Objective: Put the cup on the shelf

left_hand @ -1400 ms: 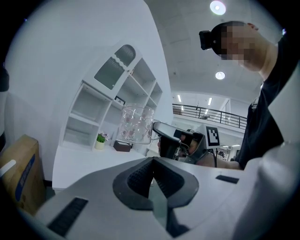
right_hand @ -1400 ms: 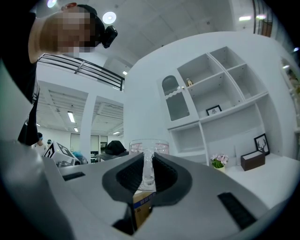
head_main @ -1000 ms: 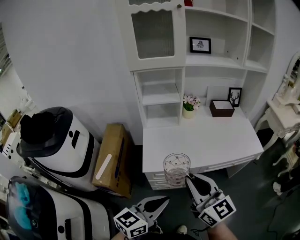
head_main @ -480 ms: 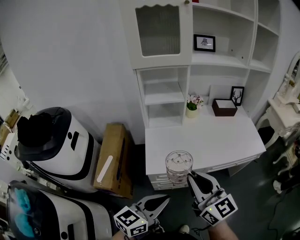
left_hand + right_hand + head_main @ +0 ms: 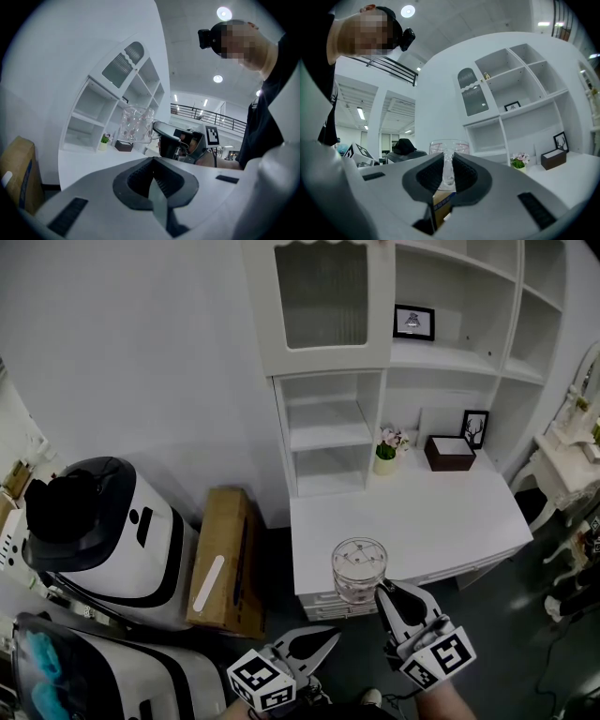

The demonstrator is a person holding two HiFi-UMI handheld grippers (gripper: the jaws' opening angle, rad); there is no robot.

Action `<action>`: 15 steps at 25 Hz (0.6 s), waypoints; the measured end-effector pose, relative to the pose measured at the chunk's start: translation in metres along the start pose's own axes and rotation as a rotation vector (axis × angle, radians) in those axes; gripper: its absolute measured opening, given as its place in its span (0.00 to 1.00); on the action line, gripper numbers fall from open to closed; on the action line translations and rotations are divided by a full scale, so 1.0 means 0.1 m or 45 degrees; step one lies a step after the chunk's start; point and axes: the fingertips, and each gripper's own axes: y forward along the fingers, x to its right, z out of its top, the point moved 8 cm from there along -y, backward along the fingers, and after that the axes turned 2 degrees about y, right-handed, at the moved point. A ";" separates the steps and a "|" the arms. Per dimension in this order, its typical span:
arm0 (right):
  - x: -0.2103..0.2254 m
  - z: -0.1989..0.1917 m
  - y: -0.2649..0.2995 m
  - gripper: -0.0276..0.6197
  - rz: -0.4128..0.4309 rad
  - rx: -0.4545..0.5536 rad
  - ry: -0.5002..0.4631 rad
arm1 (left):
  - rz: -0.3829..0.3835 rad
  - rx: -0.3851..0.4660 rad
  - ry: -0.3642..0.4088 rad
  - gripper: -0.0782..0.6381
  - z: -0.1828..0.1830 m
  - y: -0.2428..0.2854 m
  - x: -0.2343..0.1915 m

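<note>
- The left gripper (image 5: 323, 649) and the right gripper (image 5: 384, 595) are cased in smooth, pale grey shells.
- The fingers (image 5: 501, 185) are lined on their inner faces with dark grey ribbed pads, which are set in a rounded dark recess.
- Short dark slots are sunk into the shell on either side of the fingers.
- Behind the fingers of each gripper, a cube (image 5: 439, 659) with black-and-white square markers is mounted.
- A black garment (image 5: 268, 117) is worn, and a small black camera (image 5: 207, 38) is carried on the head.
</note>
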 end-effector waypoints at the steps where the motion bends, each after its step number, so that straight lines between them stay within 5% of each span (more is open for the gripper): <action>1: 0.00 0.00 0.03 0.08 -0.004 0.000 -0.002 | -0.003 0.000 -0.001 0.12 0.01 -0.01 -0.03; 15: -0.15 -0.06 0.38 0.09 -0.033 -0.002 -0.015 | -0.029 0.019 -0.009 0.12 0.09 -0.21 -0.38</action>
